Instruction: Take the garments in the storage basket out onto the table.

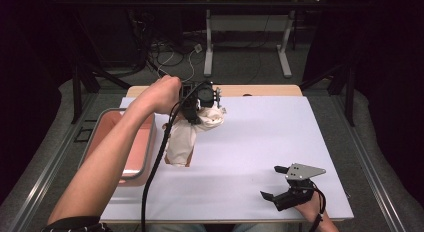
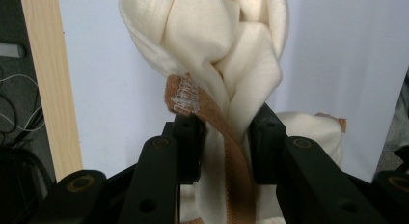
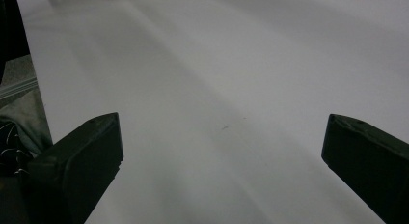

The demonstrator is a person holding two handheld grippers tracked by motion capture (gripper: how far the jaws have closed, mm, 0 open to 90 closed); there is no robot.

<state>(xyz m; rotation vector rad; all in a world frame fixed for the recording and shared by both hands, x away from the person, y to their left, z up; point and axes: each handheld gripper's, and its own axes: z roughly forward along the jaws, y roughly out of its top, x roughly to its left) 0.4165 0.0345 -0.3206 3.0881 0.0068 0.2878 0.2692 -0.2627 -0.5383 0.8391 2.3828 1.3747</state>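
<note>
Two hand-held grippers, left (image 2: 225,137) clamping cream cloth (image 2: 217,45) near table's (image 1: 260,142) far edge, right (image 1: 278,182) open over bare tabletop.

a white-legged desk (image 1: 248,42) stands beyond on grey floor (image 1: 240,67) strewn with cables (image 1: 175,54), under dim light.

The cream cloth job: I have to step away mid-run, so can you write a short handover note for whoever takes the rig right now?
Left tongs: shut on the cream cloth, pinching a bunched fold with its tan hem; the cloth is lifted at that end and hangs down to the white table, near its far left part.
Right tongs: open, holding nothing, resting low at the near right of the table.
Pink bin: at the table's left edge, just beside the hanging cloth.
Done: cloth gripped and raised.
Left: probably spreading, folding or binning the cloth; the pictures do not settle which. The right tongs are free to help.
</note>
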